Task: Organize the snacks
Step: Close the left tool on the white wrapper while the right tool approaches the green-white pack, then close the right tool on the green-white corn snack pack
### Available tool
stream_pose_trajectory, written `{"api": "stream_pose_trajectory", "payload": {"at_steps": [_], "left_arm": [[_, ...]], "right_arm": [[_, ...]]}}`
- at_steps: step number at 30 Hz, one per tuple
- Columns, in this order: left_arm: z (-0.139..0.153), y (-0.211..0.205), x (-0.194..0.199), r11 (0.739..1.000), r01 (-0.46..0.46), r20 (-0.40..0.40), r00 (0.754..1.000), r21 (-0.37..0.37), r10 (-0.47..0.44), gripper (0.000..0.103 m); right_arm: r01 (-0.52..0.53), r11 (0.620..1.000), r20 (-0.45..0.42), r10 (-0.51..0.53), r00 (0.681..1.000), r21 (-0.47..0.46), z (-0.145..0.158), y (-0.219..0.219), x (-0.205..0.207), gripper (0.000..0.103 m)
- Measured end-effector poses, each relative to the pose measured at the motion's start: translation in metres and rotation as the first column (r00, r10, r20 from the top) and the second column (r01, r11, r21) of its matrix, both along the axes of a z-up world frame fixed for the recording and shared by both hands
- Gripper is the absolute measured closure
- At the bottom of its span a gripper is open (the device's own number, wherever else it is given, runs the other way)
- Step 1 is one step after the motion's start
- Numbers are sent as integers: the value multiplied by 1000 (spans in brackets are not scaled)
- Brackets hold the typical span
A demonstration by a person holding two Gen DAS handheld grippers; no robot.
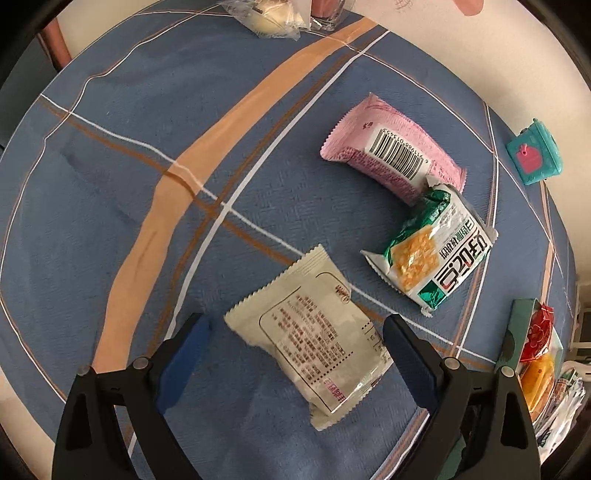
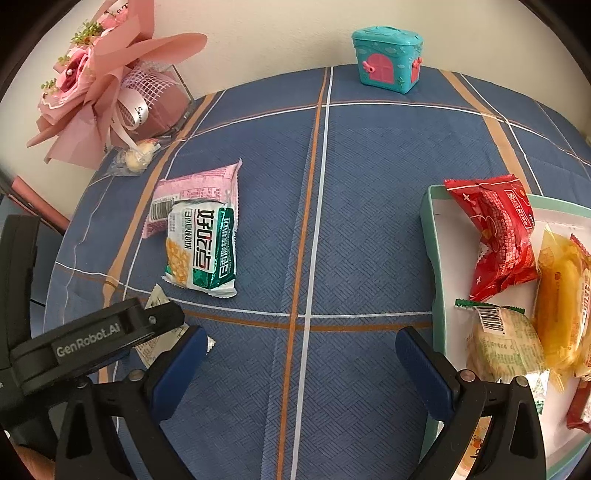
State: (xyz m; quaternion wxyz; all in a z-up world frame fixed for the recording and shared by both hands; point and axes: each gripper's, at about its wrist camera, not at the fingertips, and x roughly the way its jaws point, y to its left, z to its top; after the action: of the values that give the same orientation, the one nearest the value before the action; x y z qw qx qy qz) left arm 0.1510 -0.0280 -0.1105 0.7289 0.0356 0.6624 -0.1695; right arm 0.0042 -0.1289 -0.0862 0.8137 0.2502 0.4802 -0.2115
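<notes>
A cream snack packet [image 1: 317, 332] lies on the blue cloth between the open fingers of my left gripper [image 1: 295, 332], not gripped. A green and white packet [image 1: 432, 251] [image 2: 201, 247] lies partly on a pink packet [image 1: 391, 151] [image 2: 195, 188] further out. My right gripper [image 2: 299, 350] is open and empty over bare cloth. To its right a green-rimmed white box [image 2: 430, 236] holds a red packet [image 2: 495, 236], a yellow one [image 2: 561, 291] and a pale green-printed one [image 2: 506, 343]. The left gripper body [image 2: 92, 339] shows in the right wrist view, covering most of the cream packet.
A teal toy house [image 2: 388, 59] [image 1: 535, 151] stands at the table's far edge. A pink bouquet [image 2: 107, 85] and a clear-wrapped pastry [image 2: 138, 157] [image 1: 266, 16] sit at the far left corner. The box [image 1: 517, 332] lies at the right edge in the left wrist view.
</notes>
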Motion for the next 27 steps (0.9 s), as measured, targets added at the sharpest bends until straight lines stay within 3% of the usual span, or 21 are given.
{"api": "stream_pose_trajectory", "payload": {"at_steps": [4,7,11,17,27], "left_arm": [[2,3,-12,1000,4,5,1000,-6,-4,8],[5,13,-16,1000,-1,10,1000,-11,1,15],[10,14,-15,1000,-6,23,1000,-23,7,41],[15,18,-15,999,-3,32,999,-34,4,43],[29,35,6,988,-81,35,996,-134,86,47]], "right_arm": [[-1,1000,-5,1,1000,-3,0,0,-1,0],[2,1000,-3,-2,1000,6,0,-1,-3,0],[7,1000,0,-7,1000,8,1,-1,-3,0],[7,1000,-5,-7,1000,6,0,-1,-2,0],[46,999,26,-47,999,26,1,-7,1,0]]}}
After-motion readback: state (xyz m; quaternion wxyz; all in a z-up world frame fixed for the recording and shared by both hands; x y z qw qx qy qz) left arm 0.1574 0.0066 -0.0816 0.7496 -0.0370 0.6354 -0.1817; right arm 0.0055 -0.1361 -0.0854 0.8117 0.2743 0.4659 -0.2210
